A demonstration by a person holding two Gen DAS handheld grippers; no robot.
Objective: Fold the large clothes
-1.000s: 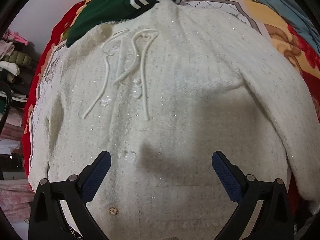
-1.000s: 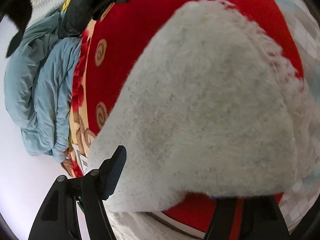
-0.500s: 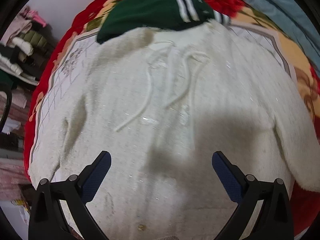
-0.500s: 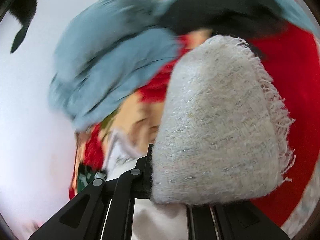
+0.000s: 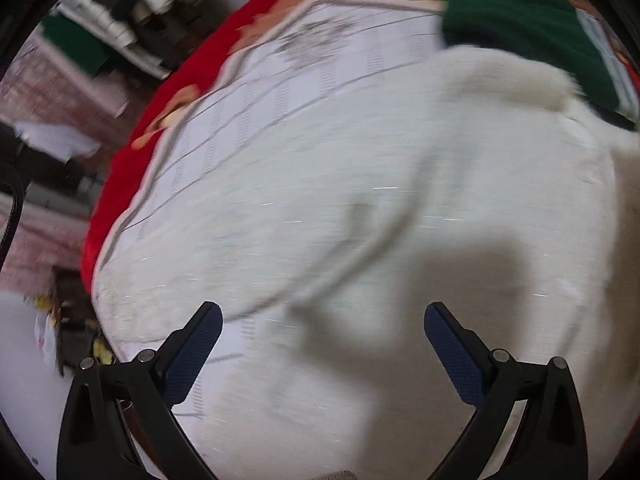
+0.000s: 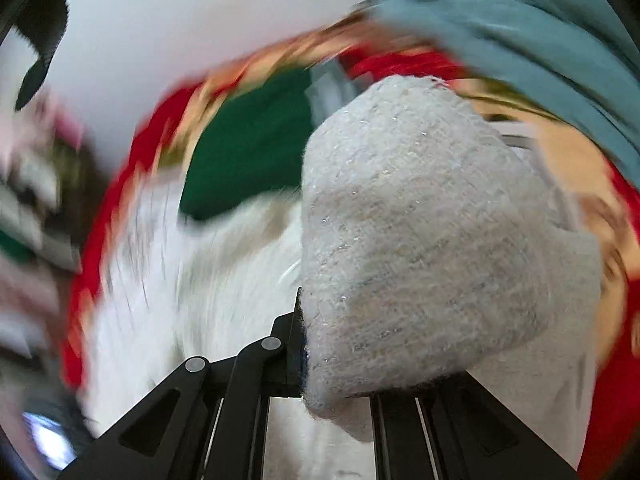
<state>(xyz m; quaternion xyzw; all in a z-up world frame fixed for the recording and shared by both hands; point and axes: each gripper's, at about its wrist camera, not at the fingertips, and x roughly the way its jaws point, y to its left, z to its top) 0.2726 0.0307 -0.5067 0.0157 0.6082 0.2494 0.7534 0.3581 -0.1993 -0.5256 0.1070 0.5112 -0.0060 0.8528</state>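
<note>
White knit sweater (image 5: 400,220): fluffy, flecked with glinting thread, spread flat over the pale gridded centre panel of a red floral blanket (image 5: 132,168); its body fills most of the left wrist view, with bare panel showing along its upper left edge and the blanket's red border beyond that. One sleeve end (image 6: 420,240) is raised off the surface, pinched in the right gripper (image 6: 316,356), whose jaws have just been closing and now stand together on the knit, the cloth bulging up and rightward from the pinch. Left gripper (image 5: 320,344): jaws wide apart, nothing between them, poised above the sweater's lower part with its shadow falling on the knit. Dark green garment (image 5: 532,28): folded, with white stripes at one edge, lying at the sweater's far end and touching it. Light blue bedding (image 6: 520,28): bunched along the blanket's far right margin. Off the blanket's left edge, a blurred stack of clothes (image 5: 132,12). Both views are motion-smeared, so fine detail is unclear. No containers can be made out.
</note>
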